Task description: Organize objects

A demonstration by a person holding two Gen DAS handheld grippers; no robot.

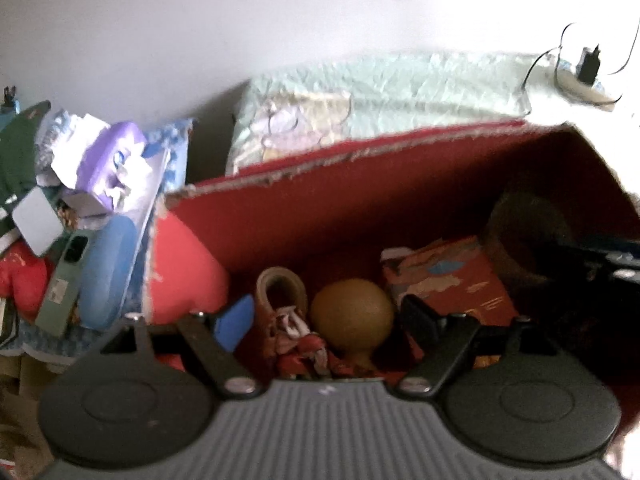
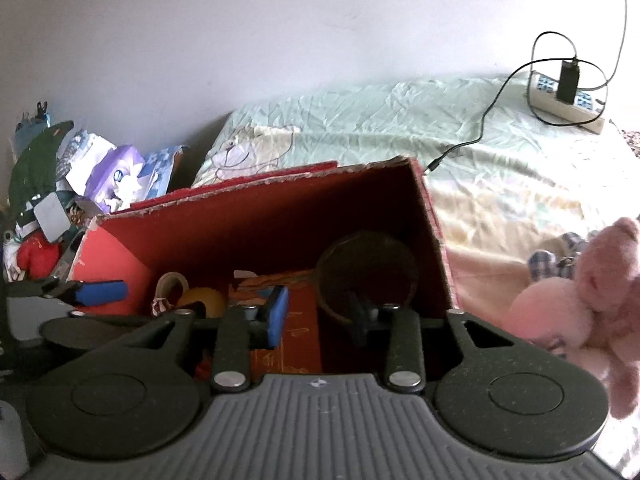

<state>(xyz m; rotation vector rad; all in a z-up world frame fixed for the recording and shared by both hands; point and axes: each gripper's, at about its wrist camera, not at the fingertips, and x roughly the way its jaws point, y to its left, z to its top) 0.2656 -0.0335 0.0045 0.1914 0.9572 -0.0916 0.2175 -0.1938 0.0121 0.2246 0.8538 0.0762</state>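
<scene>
Hovering over the red cardboard box, the left gripper is spread wide, holding nothing. At its 12 o'clock lies a yellow ball inside. The right gripper is likewise agape and empty; pink teddy bear at 3 o'clock.

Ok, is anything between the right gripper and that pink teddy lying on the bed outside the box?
Yes. The right gripper sits open over the red box, and the box's right wall stands between it and the pink teddy on the bed. Past that wall, nothing visible blocks the teddy.
</scene>
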